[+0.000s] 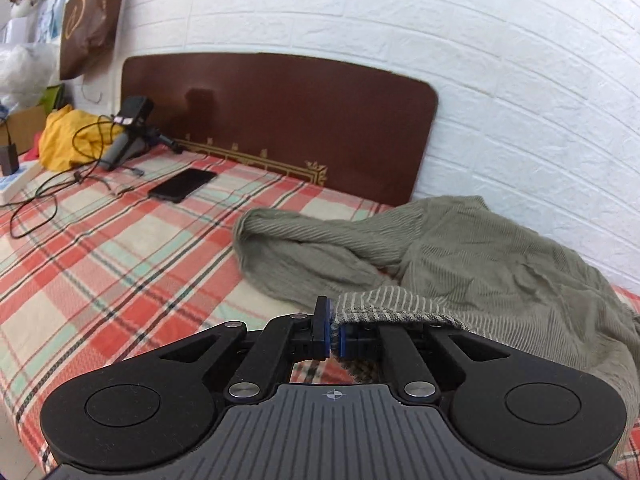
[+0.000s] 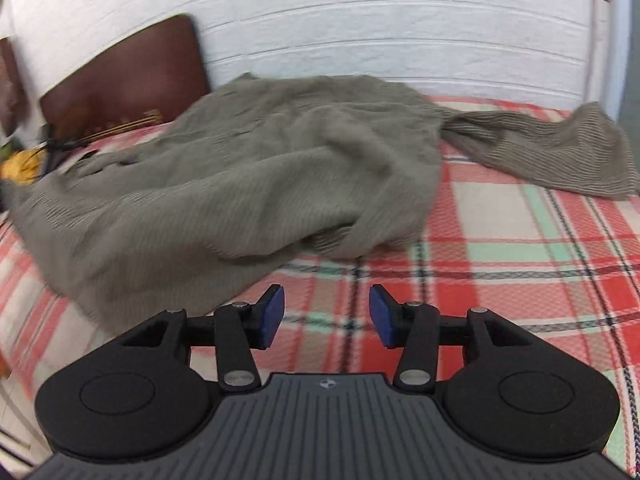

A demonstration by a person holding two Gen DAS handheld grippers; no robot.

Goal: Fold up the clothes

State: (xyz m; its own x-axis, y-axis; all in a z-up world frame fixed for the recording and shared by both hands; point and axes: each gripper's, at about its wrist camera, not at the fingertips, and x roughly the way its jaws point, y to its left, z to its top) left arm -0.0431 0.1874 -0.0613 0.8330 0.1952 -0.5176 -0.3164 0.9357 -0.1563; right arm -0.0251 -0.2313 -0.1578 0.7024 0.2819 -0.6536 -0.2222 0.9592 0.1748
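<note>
An olive-green ribbed knit garment [image 1: 480, 256] lies crumpled on the plaid bed sheet [image 1: 100, 264], with one sleeve stretched toward the headboard. My left gripper [image 1: 334, 330] is shut on a striped edge of this garment, which drapes over its right finger. In the right wrist view the same garment [image 2: 240, 184] is bunched in a heap, a sleeve [image 2: 560, 152] trailing off to the right. My right gripper [image 2: 326, 316] hovers open just in front of the heap's near edge, over bare sheet, with nothing between its blue pads [image 2: 272, 314].
A dark wooden headboard [image 1: 280, 120] stands against the white brick wall. A black phone [image 1: 182, 184], cables [image 1: 60, 184], a black device [image 1: 128, 132] and a yellow cloth [image 1: 68, 140] lie at the bed's far left. A brown bag [image 1: 92, 12] hangs on the wall.
</note>
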